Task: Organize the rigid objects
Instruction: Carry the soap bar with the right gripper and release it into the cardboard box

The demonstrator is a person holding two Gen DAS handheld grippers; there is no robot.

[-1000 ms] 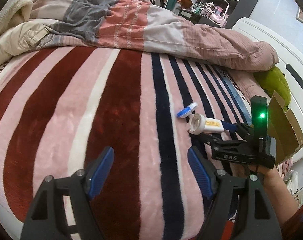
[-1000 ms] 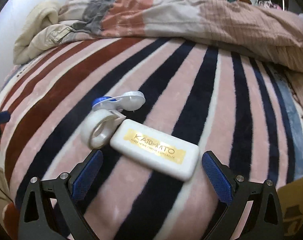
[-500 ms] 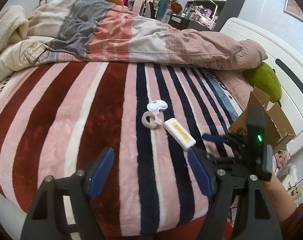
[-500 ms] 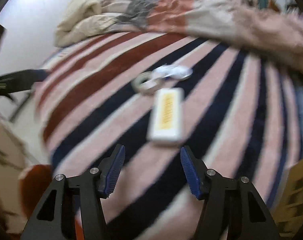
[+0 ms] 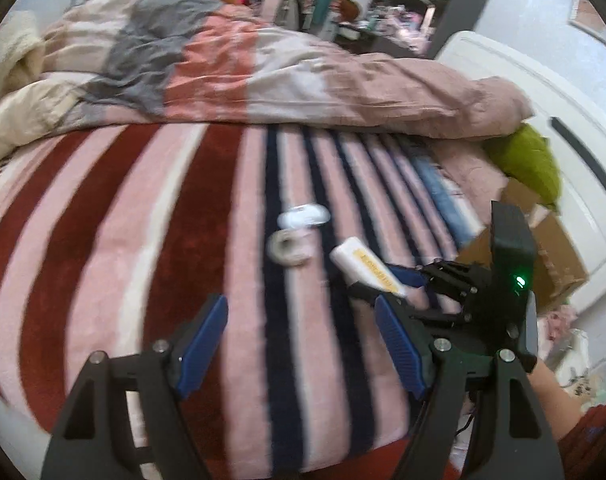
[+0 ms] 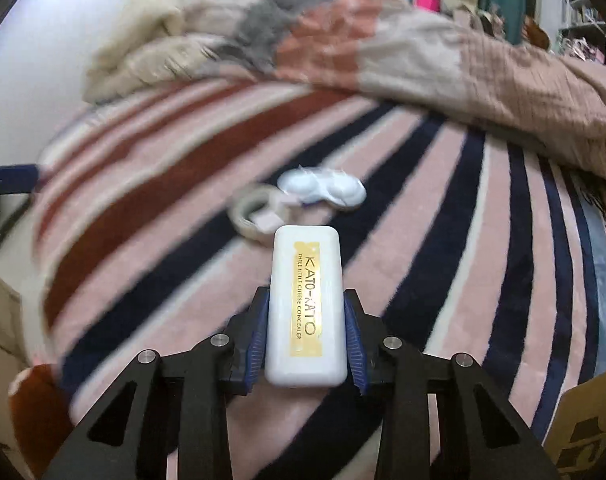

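Your right tongs [image 6: 307, 340] are clamping the concealer case [image 6: 306, 304]; left tongs [image 5: 303, 340] are gaping empty, tape roll [image 6: 255, 216] lying just ahead.

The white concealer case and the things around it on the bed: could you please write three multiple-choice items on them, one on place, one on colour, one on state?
1. Where is the white concealer case?
A. Between the right tongs
B. Inside the cardboard box
C. Under the quilt

2. What colour is the case's label?
A. Green
B. Gold
C. Red

3. How do the left tongs stand?
A. Shut on the tape roll
B. Shut on nothing
C. Open and holding nothing

Answers: 1 A, both blue pads press the case's long sides. 2 B, a gold strip bears the lettering. 3 C, striped blanket shows in the wide gap between their fingers.
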